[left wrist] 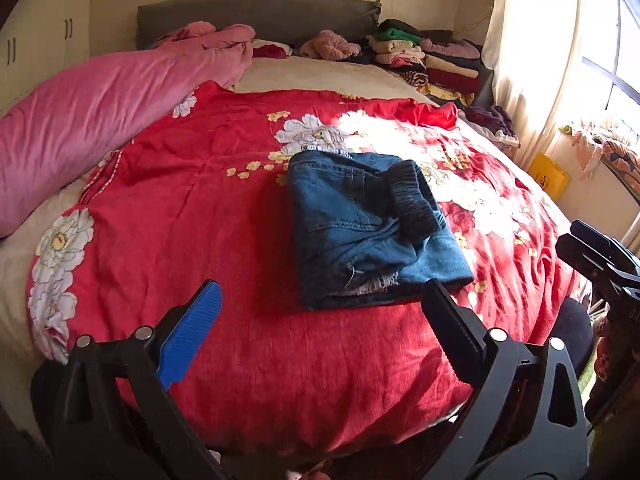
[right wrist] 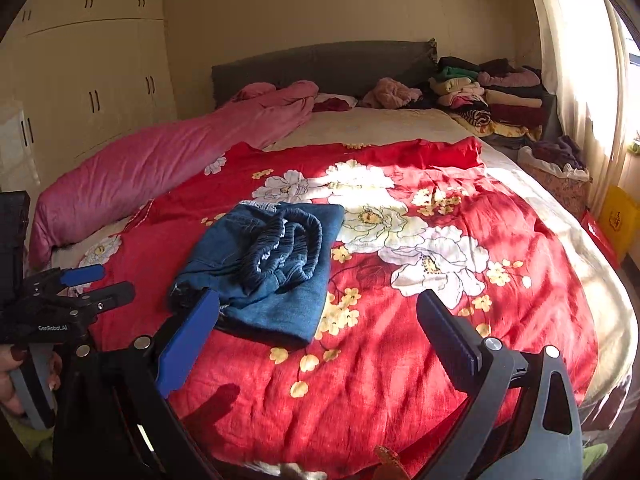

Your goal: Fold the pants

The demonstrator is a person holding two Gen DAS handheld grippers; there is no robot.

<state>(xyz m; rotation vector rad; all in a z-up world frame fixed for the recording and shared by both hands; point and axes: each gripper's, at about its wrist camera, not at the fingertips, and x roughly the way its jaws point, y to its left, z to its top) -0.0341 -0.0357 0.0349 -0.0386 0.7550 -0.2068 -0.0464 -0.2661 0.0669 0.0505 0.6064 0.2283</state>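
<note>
Far left of the left wrist view, a cream wardrobe (left wrist: 38, 40) w/ dark handles stands by the wall, and a long pink duvet (left wrist: 100, 116) lies rolled along the left edge of the bed, running up to the grey headboard (left wrist: 256, 14). Next over, the red floral bedspread (left wrist: 192, 208) covers most of the mattress, w/ a cream sheet (left wrist: 316, 76) showing beyond it. The left gripper (left wrist: 322, 300) sits low in the foreground, jaws spread wide, nothing between them; its blue pad (left wrist: 192, 332) is on the left and the black finger on the right, both clear of the fabric. The pants (left wrist: 368, 224), blue denim, lie folded into a compact rectangle approx. mid-bed on the bedspread, dark elastic waistband bunched on top, frayed hem at the near edge, just beyond the gripper tips. Further right, stacks of folded clothes (left wrist: 432, 60) sit at the head of the bed near the curtain (left wrist: 532, 40) and sunlit window. At the right edge the right gripper (left wrist: 596, 256) enters the view; in its own cam the right gripper (right wrist: 318, 312) is also wide open and empty, pants (right wrist: 264, 268) just past its blue pad, and the left gripper (right wrist: 96, 284) shows at far left, held by a hand (right wrist: 12, 380) at the handle.
</note>
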